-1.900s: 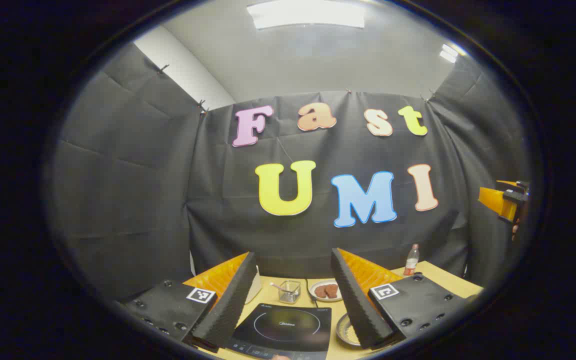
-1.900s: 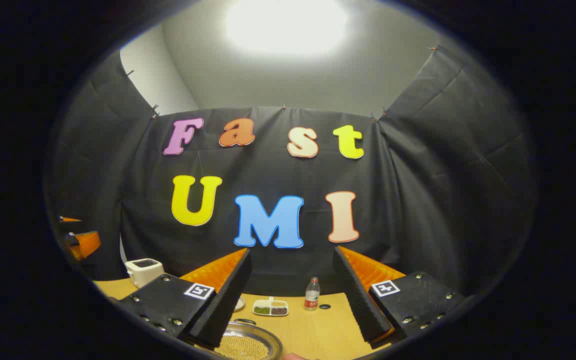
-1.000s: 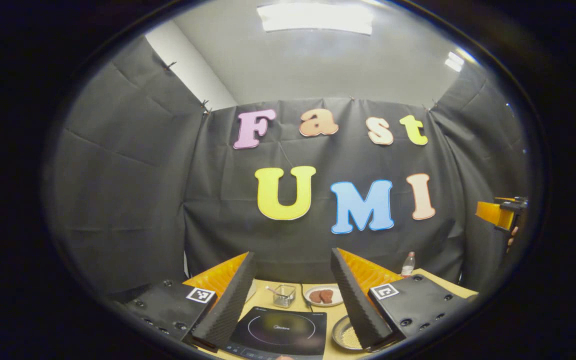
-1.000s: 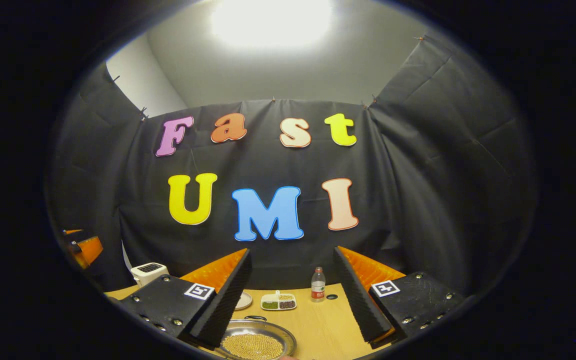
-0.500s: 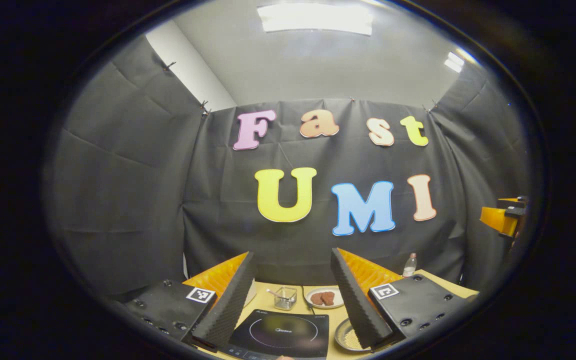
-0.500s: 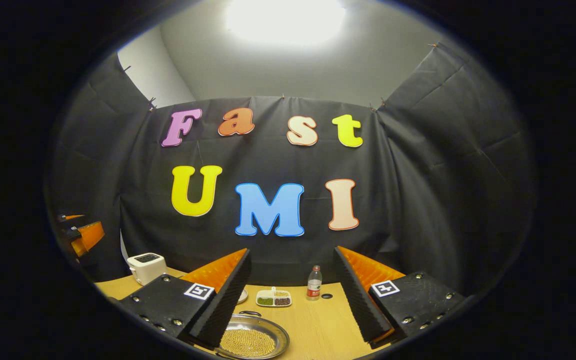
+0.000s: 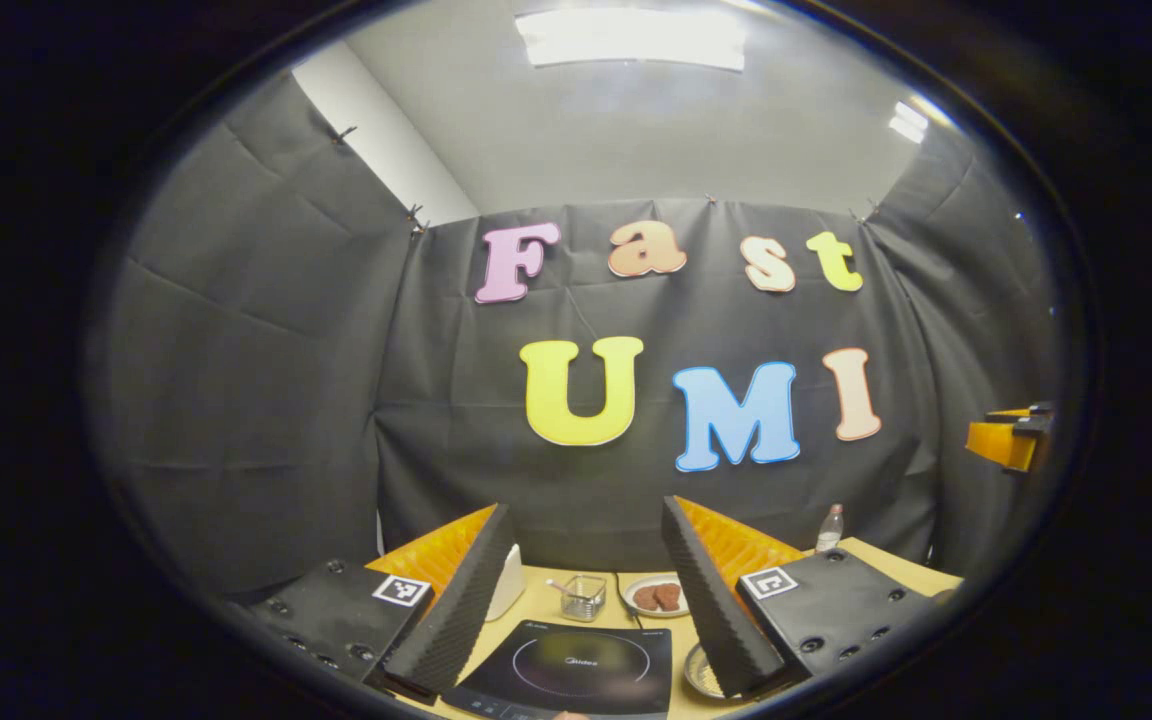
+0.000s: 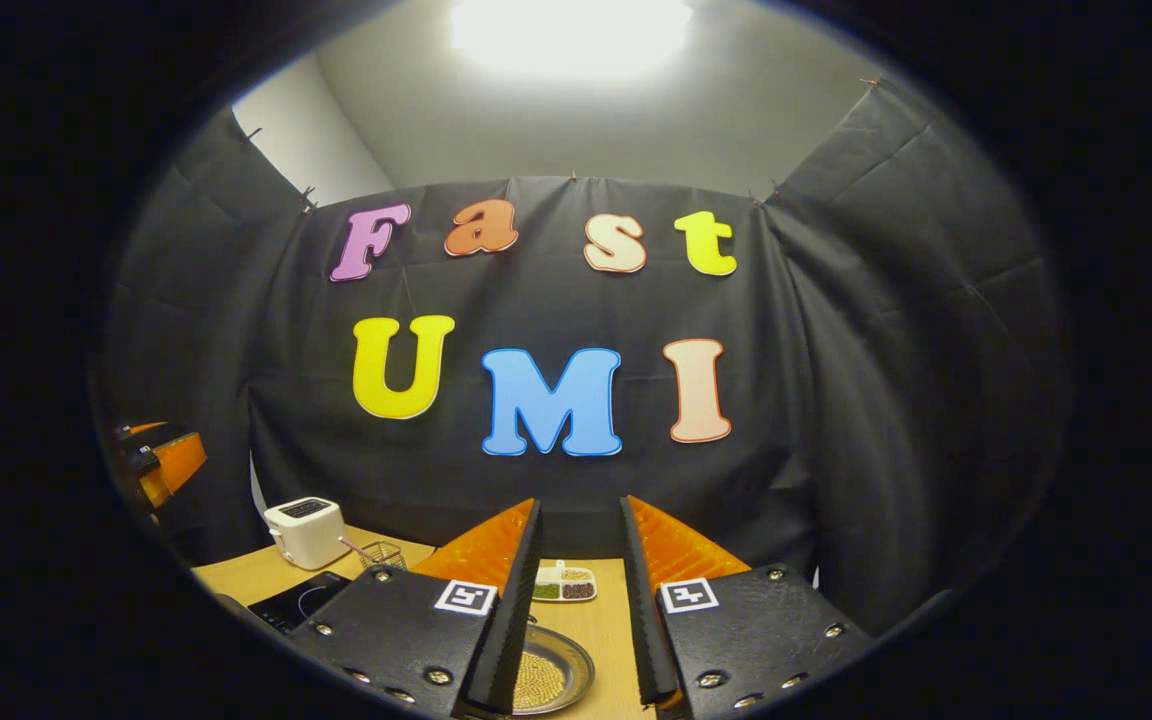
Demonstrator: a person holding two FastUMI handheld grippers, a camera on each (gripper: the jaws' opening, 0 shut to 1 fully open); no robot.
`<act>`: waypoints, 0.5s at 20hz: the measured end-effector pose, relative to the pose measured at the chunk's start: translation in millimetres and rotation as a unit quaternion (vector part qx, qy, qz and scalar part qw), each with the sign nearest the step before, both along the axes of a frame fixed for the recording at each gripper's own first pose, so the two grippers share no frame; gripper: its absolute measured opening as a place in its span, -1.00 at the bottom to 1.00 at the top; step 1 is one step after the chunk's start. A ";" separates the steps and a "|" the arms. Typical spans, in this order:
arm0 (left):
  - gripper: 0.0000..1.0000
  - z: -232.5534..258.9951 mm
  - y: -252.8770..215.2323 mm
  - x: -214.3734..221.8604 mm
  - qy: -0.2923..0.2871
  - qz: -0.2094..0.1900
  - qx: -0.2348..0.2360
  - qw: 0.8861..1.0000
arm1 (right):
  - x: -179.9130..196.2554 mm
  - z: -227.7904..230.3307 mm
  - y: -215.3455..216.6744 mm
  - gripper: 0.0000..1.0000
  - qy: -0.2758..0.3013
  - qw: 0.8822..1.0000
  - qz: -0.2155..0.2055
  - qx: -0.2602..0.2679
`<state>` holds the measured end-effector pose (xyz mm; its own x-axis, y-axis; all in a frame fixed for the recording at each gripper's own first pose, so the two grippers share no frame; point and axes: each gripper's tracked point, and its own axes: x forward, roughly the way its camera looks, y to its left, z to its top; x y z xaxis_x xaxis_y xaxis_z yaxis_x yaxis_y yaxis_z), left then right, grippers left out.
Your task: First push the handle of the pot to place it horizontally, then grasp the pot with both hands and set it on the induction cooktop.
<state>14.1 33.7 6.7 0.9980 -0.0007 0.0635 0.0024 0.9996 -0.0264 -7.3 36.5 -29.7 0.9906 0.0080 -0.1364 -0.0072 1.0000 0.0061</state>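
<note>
The shallow round metal pot (image 8: 546, 675), filled with small yellowish grains, is seen low on the light wooden table (image 8: 601, 620) in the right gripper view, directly ahead of the right gripper (image 8: 576, 600), whose black ribbed fingers (image 8: 521, 600) are drawn in to a narrow gap with nothing held between them. In the left gripper view a sliver of the same pot (image 7: 698, 672) is seen just beside the flat black induction cooktop (image 7: 576, 665), partly hidden behind one finger of the left gripper (image 7: 586, 600), whose jaws are set wide apart and hold nothing. Both tools are held well above the table, apart from the pot. The pot's handle cannot be made out clearly, so its direction cannot be judged. The first step, the push on the handle, is judged to be in preparation and not yet made, and the narrowed right fingers would suit a push. The right gripper would need to be lowered to the pot's rim, the handle found and nudged until it lies level. Only then could each side be gripped and the pot carried across onto the cooktop. A white toaster (image 8: 306, 530) and a small divided dish of beans (image 8: 564, 583) are seen farther back.
</note>
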 end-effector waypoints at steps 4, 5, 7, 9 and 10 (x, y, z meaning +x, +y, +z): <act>0.94 -1.9 11.2 3.0 -0.002 -0.001 0.001 1.000 | -6.6 -0.6 5.1 -0.79 -0.006 1.000 -0.002 0.013; 1.00 -2.6 13.4 3.6 -0.002 -0.003 -0.001 1.000 | 0.6 -3.3 15.1 -0.96 -0.005 1.000 0.012 0.011; 1.00 -7.5 22.7 5.8 -0.004 -0.004 -0.005 1.000 | 2.3 -13.6 32.2 -0.93 0.004 0.999 0.033 0.004; 0.94 -11.4 30.8 5.8 -0.001 -0.007 -0.006 1.000 | -1.9 -24.1 52.2 -1.00 0.021 0.998 0.051 0.003; 0.94 -16.2 35.1 6.6 0.001 -0.009 -0.006 1.000 | -3.5 -31.9 63.7 -1.00 0.032 0.998 0.060 0.008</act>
